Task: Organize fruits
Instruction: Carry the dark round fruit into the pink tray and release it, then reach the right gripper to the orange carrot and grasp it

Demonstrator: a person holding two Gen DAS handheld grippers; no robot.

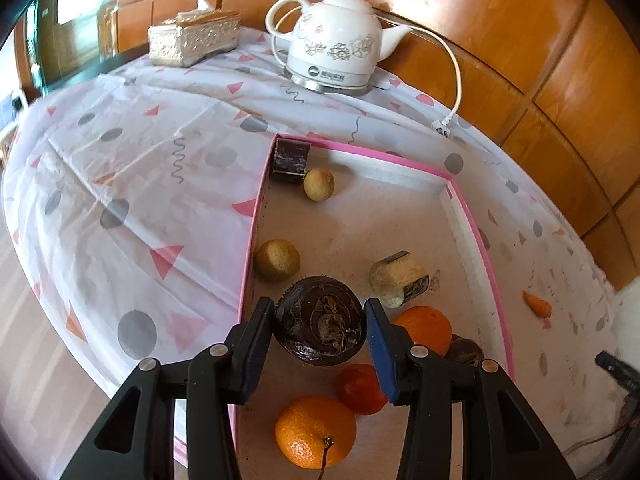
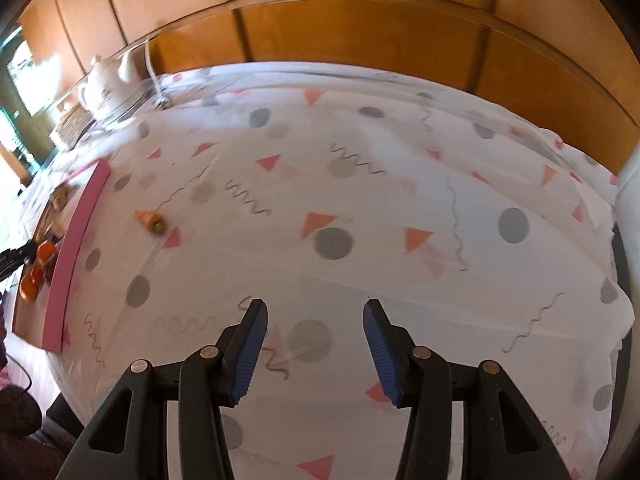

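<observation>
My left gripper [image 1: 320,308] is shut on a dark brown water chestnut [image 1: 320,320], held over a pink-rimmed box [image 1: 250,240]. In the box lie two oranges [image 1: 314,430] [image 1: 424,328], a red fruit [image 1: 360,388], two tan longans [image 1: 277,260] [image 1: 319,185], a pale sugarcane piece [image 1: 398,280], a dark sugarcane piece [image 1: 291,160] and another dark chestnut [image 1: 464,352]. My right gripper [image 2: 315,312] is open and empty above the patterned tablecloth [image 2: 360,200]. A small orange fruit piece [image 2: 150,219] lies loose on the cloth right of the box [image 2: 76,248]; it also shows in the left wrist view [image 1: 538,305].
A white electric kettle [image 1: 334,52] with its cord and plug [image 1: 442,126] stands at the back of the table beside a tissue box [image 1: 194,38]. Wooden wall panels [image 1: 520,60] run behind the table. The table edge drops off at the left.
</observation>
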